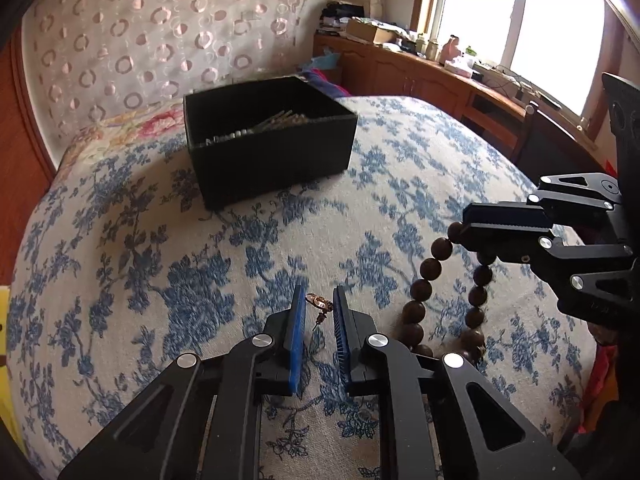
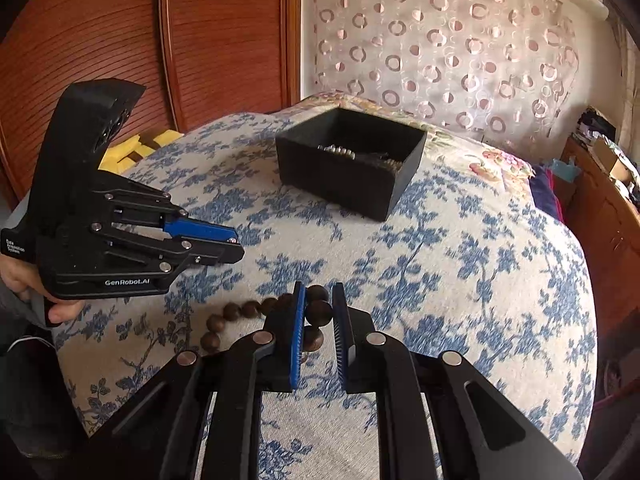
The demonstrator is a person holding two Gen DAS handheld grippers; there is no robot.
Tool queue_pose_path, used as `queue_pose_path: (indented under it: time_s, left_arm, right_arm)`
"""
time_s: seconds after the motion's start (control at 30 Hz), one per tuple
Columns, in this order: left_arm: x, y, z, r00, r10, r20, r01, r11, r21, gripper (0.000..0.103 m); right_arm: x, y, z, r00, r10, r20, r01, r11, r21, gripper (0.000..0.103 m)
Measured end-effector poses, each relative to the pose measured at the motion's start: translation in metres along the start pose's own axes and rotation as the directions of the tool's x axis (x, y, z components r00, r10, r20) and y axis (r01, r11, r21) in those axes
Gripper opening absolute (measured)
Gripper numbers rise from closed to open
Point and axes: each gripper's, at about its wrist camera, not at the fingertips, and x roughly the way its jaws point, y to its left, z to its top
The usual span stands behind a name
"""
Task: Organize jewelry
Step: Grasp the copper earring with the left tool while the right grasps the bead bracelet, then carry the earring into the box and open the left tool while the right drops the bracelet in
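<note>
A small rose-gold earring (image 1: 319, 302) with a hanging post sits pinched between the blue pads of my left gripper (image 1: 319, 298), just above the blue-flowered bedspread (image 1: 160, 240). A string of dark wooden beads (image 1: 422, 290) hangs from my right gripper (image 1: 464, 229), which is shut on it at the right, with the lower beads still on the bed. In the right wrist view, the beads (image 2: 232, 312) trail left from my right gripper (image 2: 319, 308); my left gripper (image 2: 239, 243) is at the left, jaws nearly together. A black box (image 1: 272, 160) holding silvery pieces stands farther back.
The black box (image 2: 348, 184) sits mid-bed before a circle-patterned curtain (image 2: 440, 40). A wooden wardrobe (image 2: 200, 40) rises beyond the bed's left side, with a yellow object (image 2: 132, 148) at that edge. A cluttered wooden counter (image 1: 440, 68) and chair (image 1: 528, 132) stand under the window. A hand (image 2: 16, 276) holds the left gripper.
</note>
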Motion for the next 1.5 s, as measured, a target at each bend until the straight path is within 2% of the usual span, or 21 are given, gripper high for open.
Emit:
queue_pose_path:
  time_s: [0.63, 1.0, 1.33, 1.5]
  left_arm:
    - [-0.007, 0.031, 0.058, 0.995, 0.044, 0.089, -0.039, 0.998, -0.052, 0.013]
    - [-0.017, 0.047, 0.099, 0.99, 0.061, 0.13, -0.055, 0.997, -0.044, 0.013]
    - [0.003, 0.064, 0.119, 0.991, 0.043, 0.129, -0.035, 0.997, -0.064, 0.013]
    - [0.014, 0.07, 0.123, 0.992, 0.031, 0.12, -0.023, 0.997, -0.071, 0.013]
  right_arm:
    - [0.007, -0.045, 0.084, 0.991, -0.013, 0.133, 0.015, 1.0, -0.013, 0.015]
    - [0.007, -0.068, 0.121, 0.987, -0.009, 0.158, 0.011, 1.0, -0.014, 0.015]
    - [0.01, -0.075, 0.148, 0.983, 0.004, 0.185, 0.0, 1.0, -0.022, 0.015]
    - [0.033, -0.077, 0.149, 0.989, 0.024, 0.143, -0.021, 1.0, -0.022, 0.015]
